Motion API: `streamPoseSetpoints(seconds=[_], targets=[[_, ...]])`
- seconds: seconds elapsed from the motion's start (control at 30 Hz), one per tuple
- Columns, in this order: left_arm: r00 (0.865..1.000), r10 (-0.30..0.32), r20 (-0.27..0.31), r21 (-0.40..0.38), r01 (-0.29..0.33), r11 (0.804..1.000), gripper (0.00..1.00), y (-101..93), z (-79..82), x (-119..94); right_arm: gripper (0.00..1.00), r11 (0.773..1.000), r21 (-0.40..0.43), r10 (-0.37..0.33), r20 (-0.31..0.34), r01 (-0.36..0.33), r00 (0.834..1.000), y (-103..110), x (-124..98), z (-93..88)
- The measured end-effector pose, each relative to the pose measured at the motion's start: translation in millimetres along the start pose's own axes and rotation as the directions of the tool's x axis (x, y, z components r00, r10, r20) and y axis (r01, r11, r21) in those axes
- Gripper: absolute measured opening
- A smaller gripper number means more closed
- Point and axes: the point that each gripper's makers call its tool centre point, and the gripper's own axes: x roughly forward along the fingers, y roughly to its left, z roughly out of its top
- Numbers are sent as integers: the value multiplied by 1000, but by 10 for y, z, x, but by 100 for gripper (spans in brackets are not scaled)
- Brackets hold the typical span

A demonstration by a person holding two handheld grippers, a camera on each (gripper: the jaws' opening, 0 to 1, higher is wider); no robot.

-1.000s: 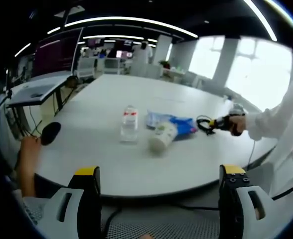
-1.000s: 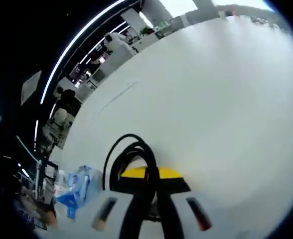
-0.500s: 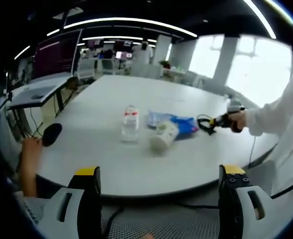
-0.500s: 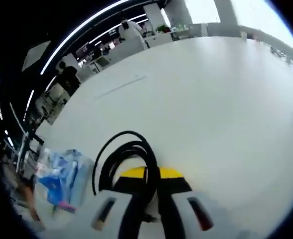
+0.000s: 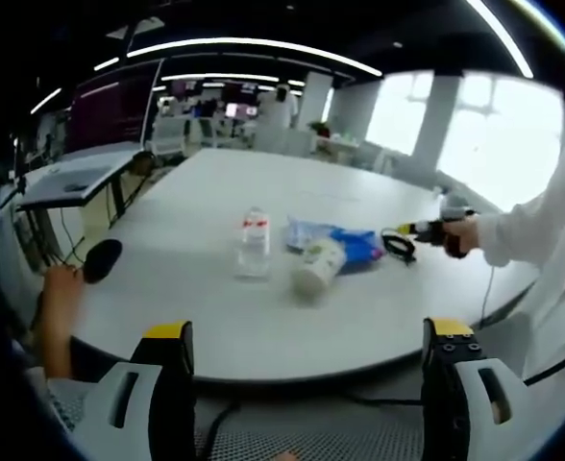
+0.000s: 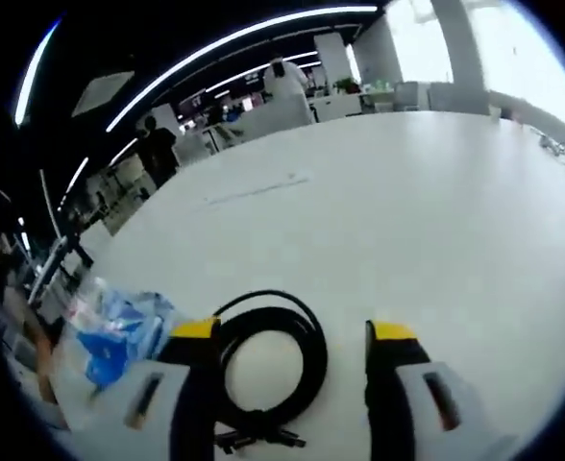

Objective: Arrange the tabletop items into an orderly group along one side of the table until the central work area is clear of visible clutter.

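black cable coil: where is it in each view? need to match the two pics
Left gripper view: the black cable coil lies right of centre on the white table, just ahead of the right tongs.
Right gripper view: it lies low in the middle, between that view's own open jaws.
Shared landmark: the blue bag beside the coil.

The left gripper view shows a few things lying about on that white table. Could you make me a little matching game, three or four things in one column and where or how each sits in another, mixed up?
Things:
1. water bottle
2. white cup
3. blue packet
4. black cable

States:
A. coiled on the table between the right claw's open jaws
B. standing upright
C. lying on its side
D. lying flat behind the cup

Pairs: 1-B, 2-C, 3-D, 4-A
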Motion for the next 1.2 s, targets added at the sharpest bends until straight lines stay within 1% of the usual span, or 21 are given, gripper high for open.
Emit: streamPoseSetpoints(seconds=[0.23,0.57,0.83,0.93,1.07,1.2], targets=[[1000,-1,8,-2,1,1000,96,5,14,-2,59,1000,12,19,9,-19,1000,25,-27,18],[1000,-10,16,-5,10,1000,96,-23,29,-5,57,999,31,41,1,-41,999,74,-129,-109],[1000,-16,18,-14,16,1000,95,-3,49,-12,56,997,50,55,11,-56,998,101,-237,-124],[1000,-11,16,-11,12,1000,93,9,58,-18,55,997,55,62,18,-63,998,99,-275,-128],[999,-27,25,-11,27,1000,94,-5,111,-9,55,996,67,62,28,-64,998,213,-484,-175],[998,-48,31,-8,48,999,94,-11,187,58,55,994,83,63,44,-66,997,266,-621,-178]])
